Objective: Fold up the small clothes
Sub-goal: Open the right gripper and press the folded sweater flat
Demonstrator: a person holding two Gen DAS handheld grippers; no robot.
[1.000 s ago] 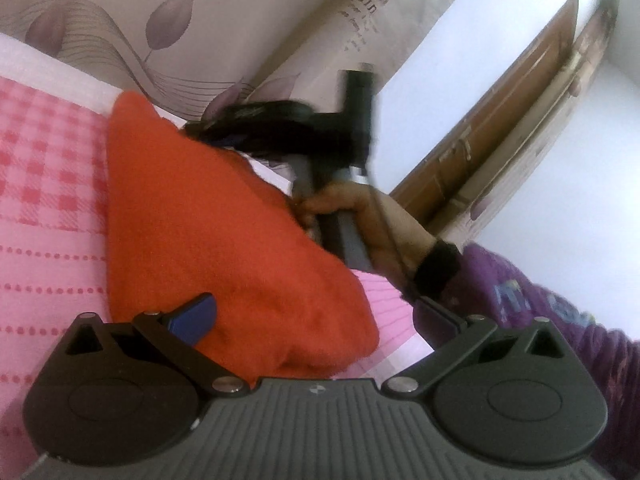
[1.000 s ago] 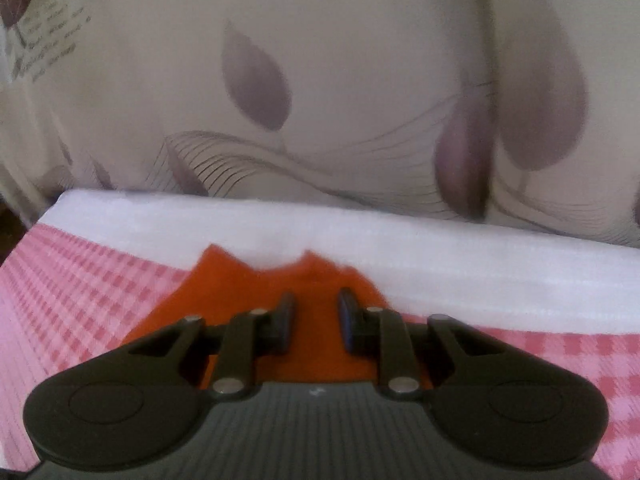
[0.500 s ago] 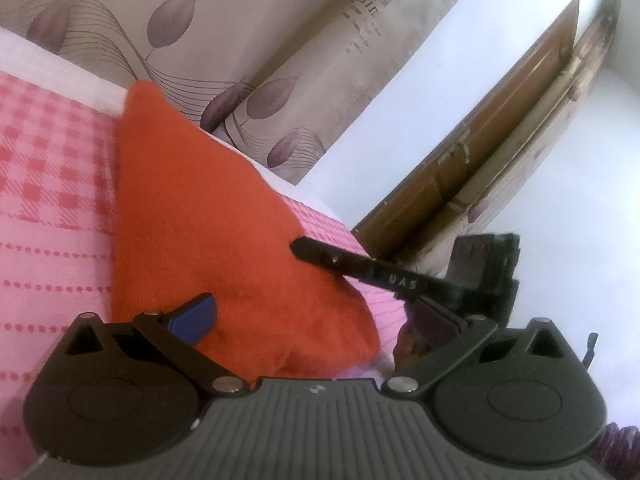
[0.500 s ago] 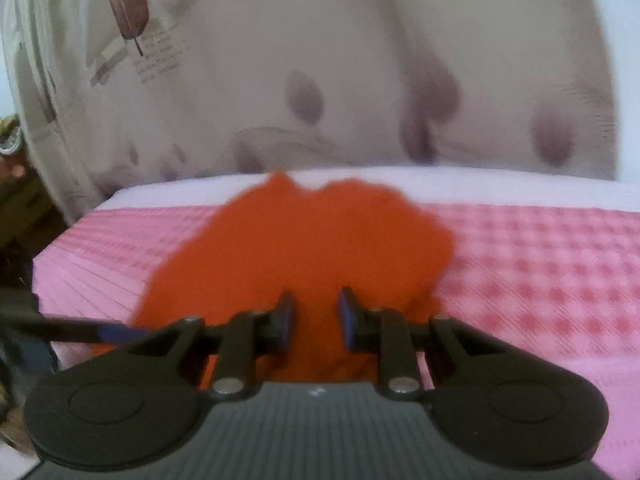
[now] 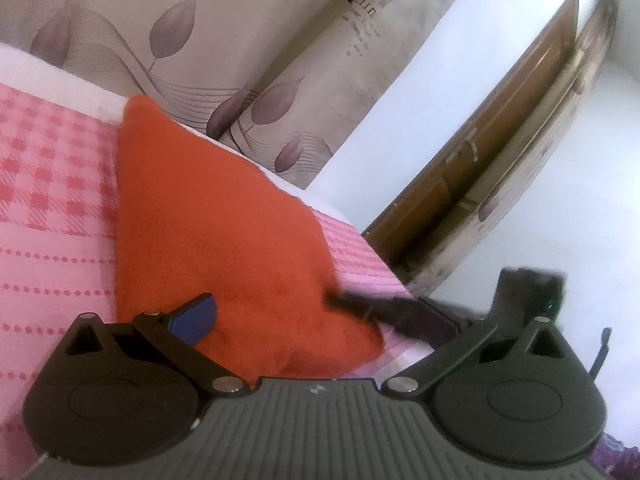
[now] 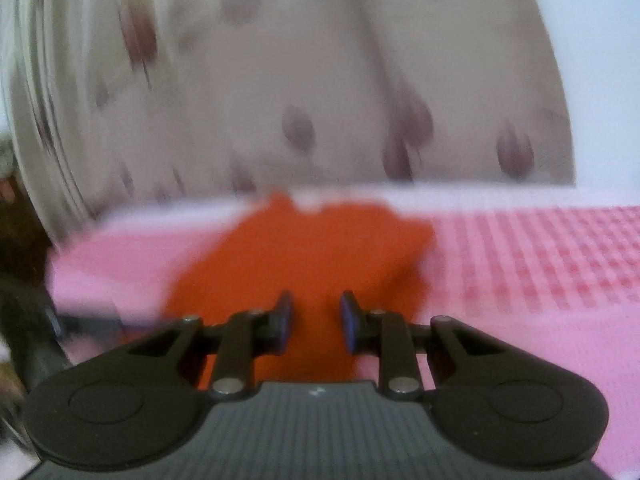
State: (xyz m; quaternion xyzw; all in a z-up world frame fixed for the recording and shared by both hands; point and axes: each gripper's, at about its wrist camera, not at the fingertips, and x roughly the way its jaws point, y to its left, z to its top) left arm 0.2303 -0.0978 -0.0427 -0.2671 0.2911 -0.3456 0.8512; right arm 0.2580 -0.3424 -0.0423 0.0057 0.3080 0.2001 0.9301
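Note:
An orange knit garment (image 5: 216, 220) lies folded on the pink checked bed cover (image 5: 48, 184); it also shows, blurred, in the right wrist view (image 6: 304, 248). My left gripper (image 5: 316, 320) is open wide, its jaws either side of the garment's near edge, with one blue pad (image 5: 196, 316) on the cloth. My right gripper (image 6: 314, 320) is partly open and empty, just short of the garment's near edge. In the left wrist view its dark finger (image 5: 372, 304) reaches the garment's right corner.
A leaf-print curtain (image 5: 224, 52) hangs behind the bed. A white wall and a brown wooden door (image 5: 500, 128) stand to the right. The pink cover (image 6: 540, 264) stretches to the right of the garment.
My right gripper has pulled back from the garment's far side to its near right corner and opened a little. The left gripper has barely moved.

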